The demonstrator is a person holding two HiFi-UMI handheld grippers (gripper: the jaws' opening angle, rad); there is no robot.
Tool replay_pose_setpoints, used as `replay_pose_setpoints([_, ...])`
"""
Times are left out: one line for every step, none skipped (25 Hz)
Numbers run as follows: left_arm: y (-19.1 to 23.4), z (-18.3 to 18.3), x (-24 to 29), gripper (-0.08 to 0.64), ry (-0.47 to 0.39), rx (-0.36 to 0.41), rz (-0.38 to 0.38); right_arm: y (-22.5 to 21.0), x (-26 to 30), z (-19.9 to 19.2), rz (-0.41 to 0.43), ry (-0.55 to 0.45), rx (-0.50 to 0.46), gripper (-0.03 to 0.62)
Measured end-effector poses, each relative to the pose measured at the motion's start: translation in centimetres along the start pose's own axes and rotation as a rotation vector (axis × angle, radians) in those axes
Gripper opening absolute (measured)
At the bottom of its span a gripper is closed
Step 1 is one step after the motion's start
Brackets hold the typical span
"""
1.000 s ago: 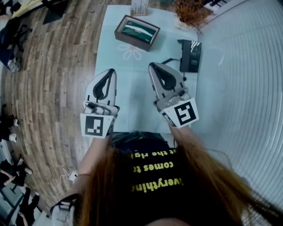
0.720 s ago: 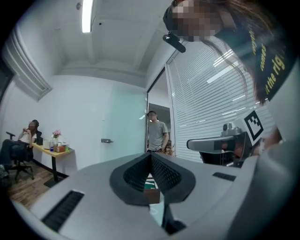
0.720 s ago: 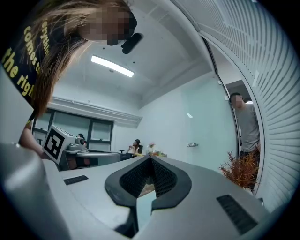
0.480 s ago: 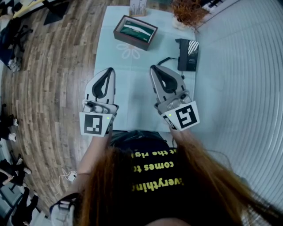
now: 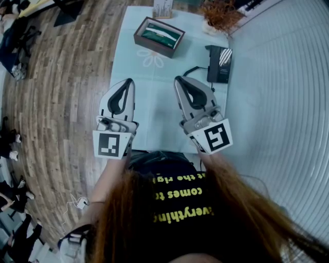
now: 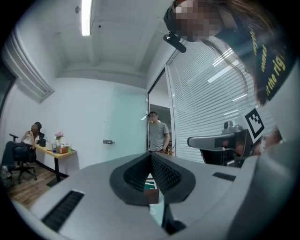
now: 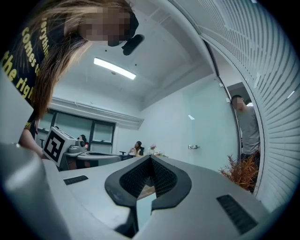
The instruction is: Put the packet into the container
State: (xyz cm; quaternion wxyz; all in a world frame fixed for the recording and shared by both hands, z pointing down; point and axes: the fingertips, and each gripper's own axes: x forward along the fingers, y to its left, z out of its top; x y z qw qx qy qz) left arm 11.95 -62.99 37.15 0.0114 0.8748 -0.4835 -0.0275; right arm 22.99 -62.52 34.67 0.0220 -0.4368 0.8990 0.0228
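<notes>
A brown open box, the container (image 5: 159, 36), stands at the far end of the pale table (image 5: 154, 110), and a green packet (image 5: 162, 34) lies inside it. Both grippers hover over the table's near half, well short of the box. My left gripper (image 5: 129, 81) is shut and holds nothing. My right gripper (image 5: 178, 78) is likewise shut and empty. In the left gripper view the closed jaws (image 6: 151, 154) point toward the container (image 6: 151, 192), which shows through the gap below them. In the right gripper view the jaws (image 7: 150, 158) meet at the tips.
A black device (image 5: 218, 64) with a cable lies at the table's right side. A dried plant (image 5: 221, 13) stands at the far right corner, a small card holder (image 5: 162, 7) behind the box. Wooden floor (image 5: 61, 102) lies to the left. A person (image 6: 158, 133) stands in the doorway.
Both grippers stay shut and almost still over the table. The head view has shifted only slightly.
</notes>
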Motion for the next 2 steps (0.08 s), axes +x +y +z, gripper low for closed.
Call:
replay_pose_setpoints([-0.02,-0.09,-0.01,0.002,0.000,0.001,0.002,-0.05,-0.03,-0.08,0.000,-0.001,0.002,0.023])
replay_pose_setpoints([-0.04,-0.18,-0.02,0.002,0.000,0.001,0.004,-0.10,-0.07,-0.14,0.001,-0.003,0.004,0.023])
